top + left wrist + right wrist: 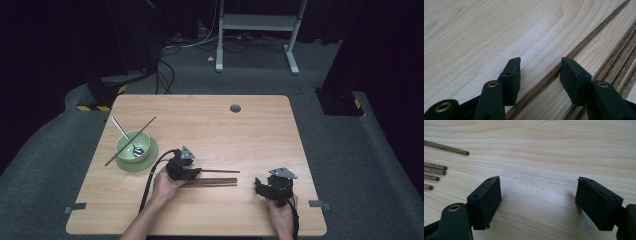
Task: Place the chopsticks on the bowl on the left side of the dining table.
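Note:
A single dark wooden chopstick (220, 171) (594, 33) lies flat on the table, apart from a bundle of several chopsticks (210, 182) (624, 62) just nearer the person. My left gripper (195, 172) (540, 62) is open and low over the wood, its jaws standing either side of the single chopstick's near end without squeezing it. My right gripper (259, 184) (537, 182) is open to the right of the bundle, with bare table between its jaws. In the right gripper view the single chopstick's tip (446, 148) and the bundle's ends (435, 172) show at the left edge.
A green bowl (131, 145) on a green plate (152, 155) stands at the table's left, holding a metal spoon (127, 137), with one more chopstick (131, 141) laid across its rim. A grommet hole (235, 108) sits near the far edge.

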